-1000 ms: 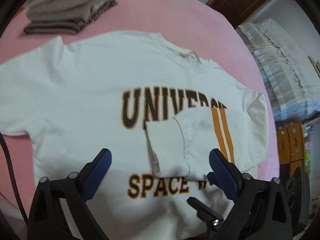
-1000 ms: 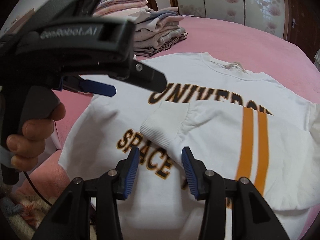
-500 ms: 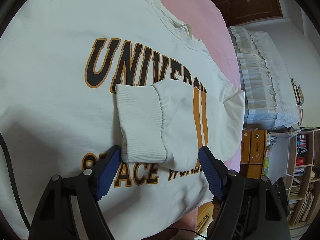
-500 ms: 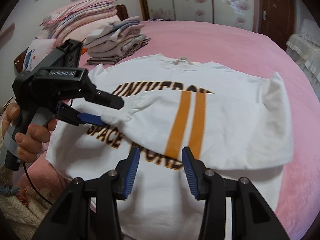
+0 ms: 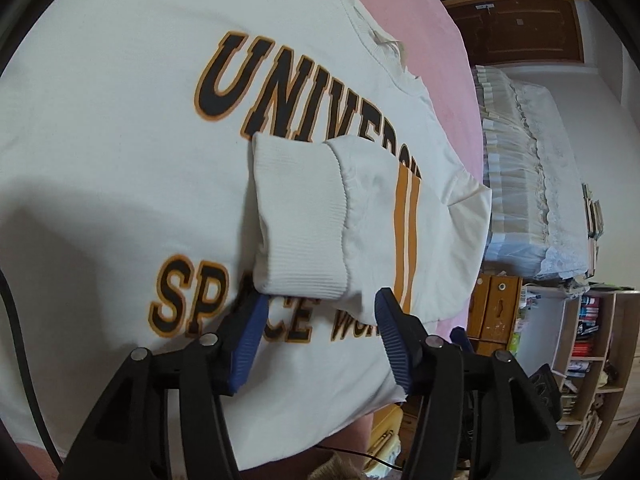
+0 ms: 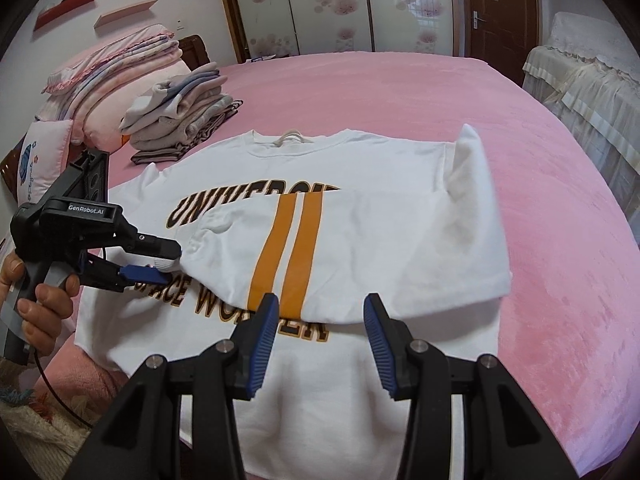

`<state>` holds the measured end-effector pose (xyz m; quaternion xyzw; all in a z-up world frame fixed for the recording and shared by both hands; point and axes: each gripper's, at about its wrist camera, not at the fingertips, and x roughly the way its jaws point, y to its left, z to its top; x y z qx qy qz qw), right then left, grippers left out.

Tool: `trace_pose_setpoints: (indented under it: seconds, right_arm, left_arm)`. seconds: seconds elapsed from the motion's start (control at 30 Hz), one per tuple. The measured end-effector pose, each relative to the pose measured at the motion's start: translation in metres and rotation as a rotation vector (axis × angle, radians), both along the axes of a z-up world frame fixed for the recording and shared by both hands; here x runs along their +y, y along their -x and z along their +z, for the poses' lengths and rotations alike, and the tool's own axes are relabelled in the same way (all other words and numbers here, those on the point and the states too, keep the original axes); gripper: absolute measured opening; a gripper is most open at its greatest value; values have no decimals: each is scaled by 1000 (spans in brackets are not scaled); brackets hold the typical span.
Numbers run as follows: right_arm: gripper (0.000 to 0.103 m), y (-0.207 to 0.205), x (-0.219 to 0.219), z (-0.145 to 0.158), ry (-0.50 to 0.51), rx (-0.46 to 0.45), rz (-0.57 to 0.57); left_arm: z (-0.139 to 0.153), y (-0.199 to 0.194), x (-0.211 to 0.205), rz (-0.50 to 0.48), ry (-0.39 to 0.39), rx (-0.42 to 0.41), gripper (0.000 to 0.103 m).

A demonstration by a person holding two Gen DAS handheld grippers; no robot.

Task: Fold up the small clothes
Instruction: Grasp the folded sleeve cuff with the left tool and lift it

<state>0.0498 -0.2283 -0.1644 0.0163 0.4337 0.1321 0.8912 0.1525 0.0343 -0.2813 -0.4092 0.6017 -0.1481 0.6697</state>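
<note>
White sweatshirt lies flat on the pink bed, striped sleeve folded across the chest print. Left gripper jaws have just been closing around the ribbed cuff, cuff between them, pads not clearly pressing. Right gripper hovers over the sleeve's lower edge, jaws apart, empty. Folded clothes stack near the pillows.

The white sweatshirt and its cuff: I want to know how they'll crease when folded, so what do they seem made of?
The sweatshirt looks like thick matte cotton-type jersey or fleece: soft rounded folds, no shine. Its cuff is ribbed knit, with fine parallel ridges showing. The lettering and orange stripes look like flat, smooth print. Exact fibre can't be told.
</note>
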Motion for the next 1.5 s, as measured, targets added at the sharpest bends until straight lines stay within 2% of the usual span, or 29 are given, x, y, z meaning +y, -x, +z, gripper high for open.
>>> trace_pose_setpoints:
  seconds: [0.1, 0.3, 0.4, 0.43, 0.47, 0.53, 0.57, 0.7, 0.83, 0.97, 1.23, 1.33, 1.5]
  right_arm:
    - [44, 0, 0, 0, 5, -2, -3]
    - [44, 2, -12, 5, 11, -23, -39]
    - [44, 3, -23, 9, 14, -31, -70]
    - [44, 4, -27, 10, 14, -33, -80]
    - [44, 5, -32, 10, 13, -35, -92]
    - [44, 6, -40, 10, 13, -37, -116]
    - [44, 6, -45, 10, 9, -35, -128]
    - [44, 3, -63, 8, -4, -26, -182]
    - [44, 2, -76, 7, 10, -31, -215]
    - [44, 2, -89, 0, 56, -22, -239]
    - [44, -27, -96, -29, 92, 33, -234]
    - [44, -42, -88, -39, 105, 42, -207]
    - [44, -67, -84, -53, 116, 65, -210]
  left_arm:
    - [-3, 0, 2, 25, 40, 5, 62]
    - [-10, -13, 6, 106, 96, -15, 59]
    - [-6, -19, 10, 153, 90, -49, 47]
    - [-3, -21, 12, 168, 88, -65, 42]
    - [-1, -22, 13, 177, 84, -82, 31]
    - [6, -27, 11, 166, 44, -113, 16]
    - [10, -30, 8, 145, 18, -125, 14]
    - [31, -37, -11, 56, -126, -188, 10]
    - [55, -41, -25, 33, -206, -247, 10]
    - [82, -40, -19, 77, -253, -314, 9]
    - [124, -30, 30, 261, -361, -426, 9]
    - [130, -33, 47, 313, -400, -463, 9]
    - [119, -51, 62, 350, -443, -478, 9]
